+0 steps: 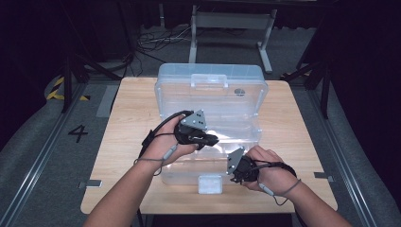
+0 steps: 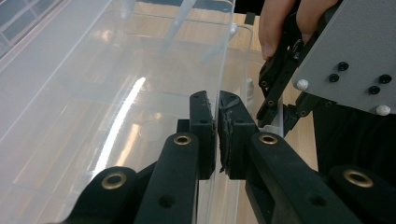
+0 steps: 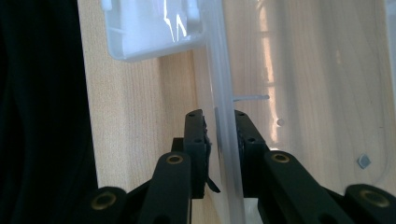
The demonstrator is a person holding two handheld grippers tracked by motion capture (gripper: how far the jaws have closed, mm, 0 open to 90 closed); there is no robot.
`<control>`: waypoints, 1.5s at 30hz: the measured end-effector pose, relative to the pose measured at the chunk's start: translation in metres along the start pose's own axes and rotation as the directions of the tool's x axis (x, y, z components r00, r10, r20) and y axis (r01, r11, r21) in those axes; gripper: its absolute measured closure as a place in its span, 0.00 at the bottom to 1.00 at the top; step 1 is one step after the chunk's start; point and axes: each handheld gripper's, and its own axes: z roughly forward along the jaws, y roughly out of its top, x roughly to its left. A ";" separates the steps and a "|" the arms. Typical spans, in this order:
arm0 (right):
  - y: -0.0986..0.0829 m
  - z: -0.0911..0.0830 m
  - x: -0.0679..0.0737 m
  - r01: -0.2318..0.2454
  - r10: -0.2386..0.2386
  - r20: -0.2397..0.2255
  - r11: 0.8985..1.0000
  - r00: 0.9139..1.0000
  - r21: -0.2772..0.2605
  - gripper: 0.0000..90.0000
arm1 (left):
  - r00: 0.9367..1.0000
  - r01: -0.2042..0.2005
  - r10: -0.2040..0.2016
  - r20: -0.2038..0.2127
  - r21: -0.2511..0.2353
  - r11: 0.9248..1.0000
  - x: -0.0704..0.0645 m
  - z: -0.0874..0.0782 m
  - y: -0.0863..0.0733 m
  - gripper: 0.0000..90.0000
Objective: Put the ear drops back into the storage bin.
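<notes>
High view: clear storage box stands open, lid raised at 12 o'clock.
Left gripper and right gripper each pinch its rim; closing likely remains.

One clear plastic box sits between two tongs, left and right, on one counter.

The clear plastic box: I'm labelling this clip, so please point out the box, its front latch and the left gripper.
clear plastic box [image 1: 246, 101], high view, on the raised lid.
front latch [image 1: 209, 184], high view, on its flat face.
left gripper [image 2: 217, 123], left gripper view, between the fingertips.
</notes>
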 end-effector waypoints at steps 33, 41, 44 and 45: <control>0.001 -0.017 0.002 -0.001 0.003 0.031 0.998 1.000 -0.057 0.88 | 0.999 0.023 -0.024 0.033 0.020 1.000 -0.007 0.003 -0.005 0.94; -0.002 -0.039 0.002 0.024 -0.017 0.054 0.989 0.998 -0.146 0.98 | 0.999 0.025 -0.026 0.033 0.020 0.999 -0.007 0.003 -0.005 0.94; -0.005 -0.045 0.001 0.011 -0.004 0.037 0.983 0.999 -0.184 1.00 | 0.999 0.025 -0.026 0.032 0.020 0.999 -0.007 0.003 -0.005 0.94; -0.005 -0.048 0.001 0.001 0.005 0.031 0.982 1.000 -0.191 1.00 | 0.999 0.026 -0.026 0.032 0.019 0.999 -0.007 0.004 -0.005 0.94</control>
